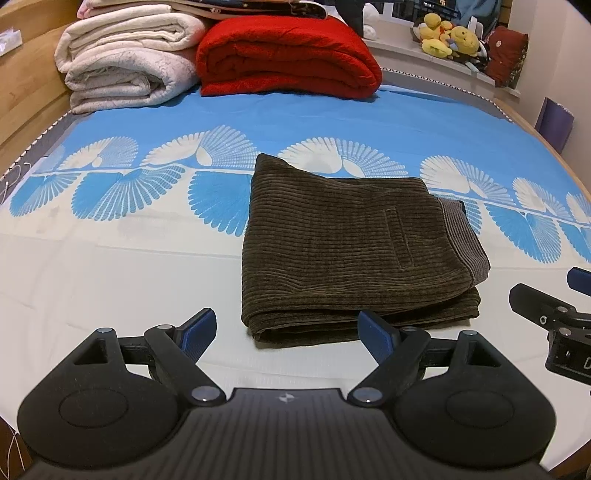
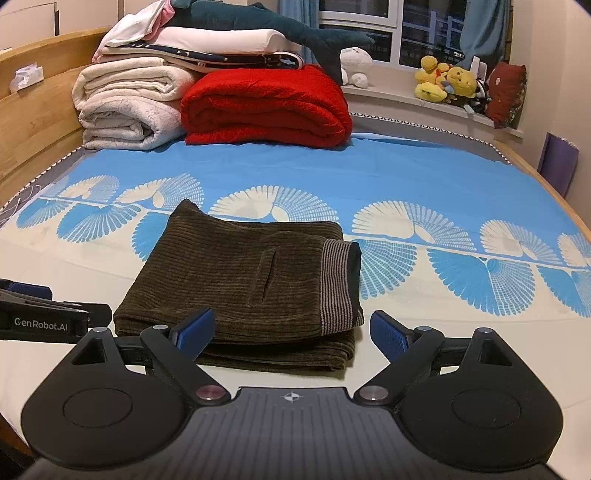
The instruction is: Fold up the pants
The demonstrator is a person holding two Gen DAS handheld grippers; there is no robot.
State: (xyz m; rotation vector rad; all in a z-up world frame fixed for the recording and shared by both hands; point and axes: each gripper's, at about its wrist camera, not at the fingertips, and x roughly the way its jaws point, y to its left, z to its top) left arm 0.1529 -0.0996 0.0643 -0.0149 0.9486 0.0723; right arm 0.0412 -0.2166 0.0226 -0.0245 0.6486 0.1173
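Corduroy pants sit folded in a compact stack on the bed, so we hold left hand-held gripper and right hand-held gripper spread, empty, just short of them.

Wooden bed frame, blue patterned sheet, dark window, sill with plush toys, cream wall
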